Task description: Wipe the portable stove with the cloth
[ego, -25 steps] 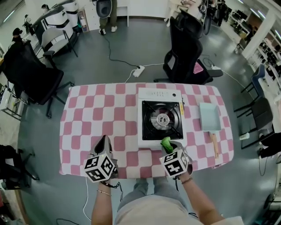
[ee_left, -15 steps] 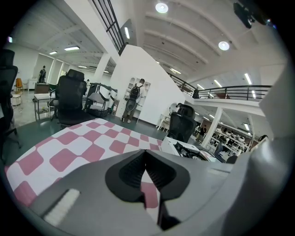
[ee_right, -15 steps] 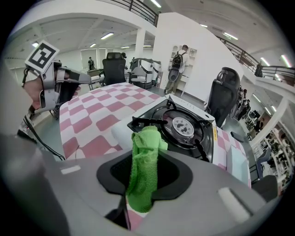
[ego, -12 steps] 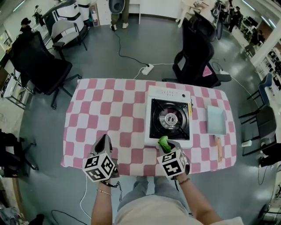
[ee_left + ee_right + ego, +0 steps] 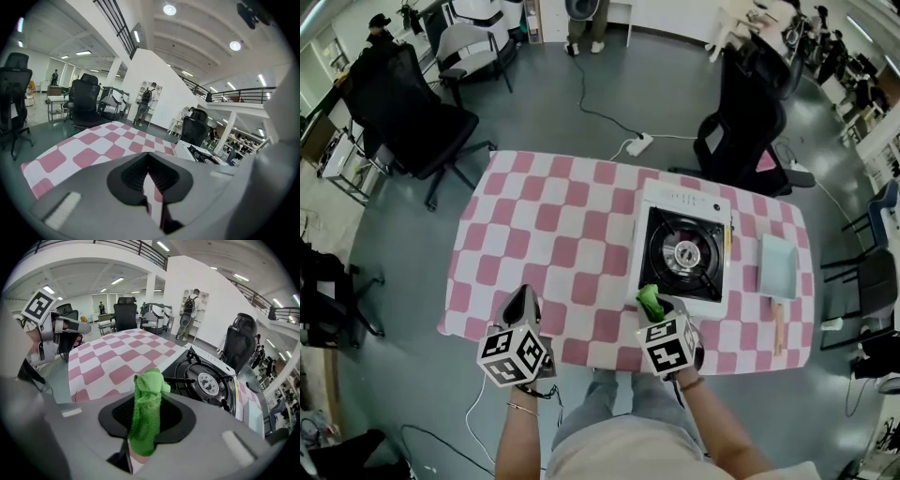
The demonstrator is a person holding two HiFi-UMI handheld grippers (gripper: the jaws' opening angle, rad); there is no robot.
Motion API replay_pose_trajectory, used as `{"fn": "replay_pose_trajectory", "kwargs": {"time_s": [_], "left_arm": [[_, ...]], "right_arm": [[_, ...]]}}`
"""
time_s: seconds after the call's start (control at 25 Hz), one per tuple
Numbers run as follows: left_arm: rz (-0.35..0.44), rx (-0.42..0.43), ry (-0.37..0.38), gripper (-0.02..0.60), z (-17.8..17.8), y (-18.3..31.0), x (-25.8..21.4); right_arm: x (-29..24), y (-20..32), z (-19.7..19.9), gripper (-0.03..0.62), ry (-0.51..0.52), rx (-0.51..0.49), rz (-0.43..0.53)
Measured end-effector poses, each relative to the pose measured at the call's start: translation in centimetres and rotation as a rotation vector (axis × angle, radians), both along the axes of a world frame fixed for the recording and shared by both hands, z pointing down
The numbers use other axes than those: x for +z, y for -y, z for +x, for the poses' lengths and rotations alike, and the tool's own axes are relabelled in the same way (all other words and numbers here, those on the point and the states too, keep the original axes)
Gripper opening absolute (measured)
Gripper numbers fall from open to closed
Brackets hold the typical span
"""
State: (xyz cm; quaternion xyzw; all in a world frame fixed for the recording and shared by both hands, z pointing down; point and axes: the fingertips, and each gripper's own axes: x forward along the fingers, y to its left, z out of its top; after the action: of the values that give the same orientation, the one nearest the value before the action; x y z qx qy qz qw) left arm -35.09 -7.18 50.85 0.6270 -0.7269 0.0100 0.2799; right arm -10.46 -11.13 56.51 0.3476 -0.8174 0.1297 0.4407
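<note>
Cloth clamped and poised at the portable stove's near corner

The right gripper (image 5: 662, 309), lower centre of the head view, has its jaws closed on a green cloth (image 5: 146, 404) that stands up in a crumpled tuft, its lower end swallowed between the jaws. The cloth sits over the near-left corner of the white portable stove (image 5: 684, 255), hiding that corner; whether it touches the stove cannot be told. The left gripper (image 5: 522, 302), at lower left over the pink-and-white checked table (image 5: 553, 234), has its jaws together on nothing; its own view catches only a sliver of the stove at right. A pale blue pan (image 5: 777, 267) lies right of the stove. Only the person's forearms show, cut off by the bottom edge.
</note>
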Motion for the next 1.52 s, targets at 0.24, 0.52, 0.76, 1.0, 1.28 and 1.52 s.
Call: {"fn": "replay_pose_trajectory", "kwargs": {"time_s": [0.24, 0.52, 0.76, 1.0, 1.28, 1.52], "left_arm": [[-0.004, -0.055, -0.003, 0.0, -1.5, -1.7, 0.3], [-0.01, -0.112, -0.008, 0.0, -2.6, -3.7, 0.6], [-0.011, -0.142, -0.005, 0.001, -3.5, -4.8, 0.3], [-0.017, -0.155, -0.002, 0.0, -3.5, -5.2, 0.4], [-0.01, -0.124, 0.011, 0.0, -2.4, -4.0, -0.5], [0.015, -0.121, 0.036, 0.0, -2.5, -3.1, -2.5]], "right_arm": [[0.1, -0.1, -1.8, 0.094, 0.005, -0.035, 0.002], [-0.1, -0.3, -3.9, 0.094, 0.044, -0.074, -0.006], [-0.3, -0.3, -5.3, 0.094, 0.051, -0.102, 0.0], [-0.2, -0.4, -5.4, 0.094, 0.053, -0.117, 0.004], [-0.4, -0.4, -5.3, 0.094, 0.07, -0.127, 0.006], [-1.8, -0.5, -4.8, 0.094, 0.114, -0.134, 0.006]]}}
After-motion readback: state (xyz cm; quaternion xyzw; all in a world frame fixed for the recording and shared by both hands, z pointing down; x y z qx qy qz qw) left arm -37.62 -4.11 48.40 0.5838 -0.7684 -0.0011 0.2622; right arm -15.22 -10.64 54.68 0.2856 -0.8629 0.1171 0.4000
